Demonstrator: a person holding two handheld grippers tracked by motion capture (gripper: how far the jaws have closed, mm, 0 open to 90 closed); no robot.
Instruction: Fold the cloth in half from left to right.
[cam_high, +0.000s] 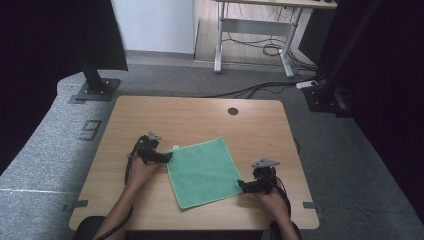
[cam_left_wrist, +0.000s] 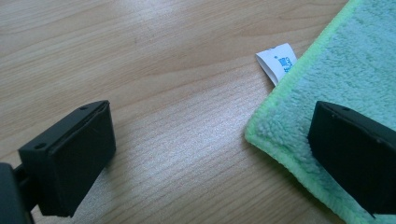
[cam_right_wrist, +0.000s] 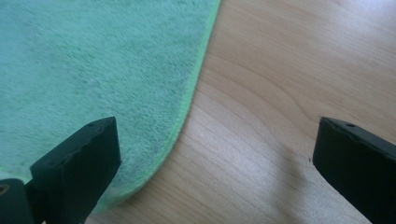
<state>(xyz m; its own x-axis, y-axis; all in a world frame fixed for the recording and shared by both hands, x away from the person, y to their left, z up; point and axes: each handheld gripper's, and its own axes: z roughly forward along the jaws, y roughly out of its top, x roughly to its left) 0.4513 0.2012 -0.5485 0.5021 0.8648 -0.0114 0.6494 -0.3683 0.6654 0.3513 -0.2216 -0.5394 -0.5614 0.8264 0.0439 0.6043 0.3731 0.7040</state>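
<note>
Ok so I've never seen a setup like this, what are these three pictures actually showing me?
A person sits at a wooden table holding a hand-operated two-jaw gripper in each hand. The high view looks down from above: the left gripper is at one corner of a green microfibre cloth, the right gripper at the opposite corner. The other two pictures come from cameras riding on each gripper, looking along its black jaws. Both grippers are open and nothing is held. A white care label sticks out from the cloth's edge.

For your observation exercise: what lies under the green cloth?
The cloth lies flat on the wooden table; a white tag pokes out from under its edge. Anything else beneath is covered.
</note>
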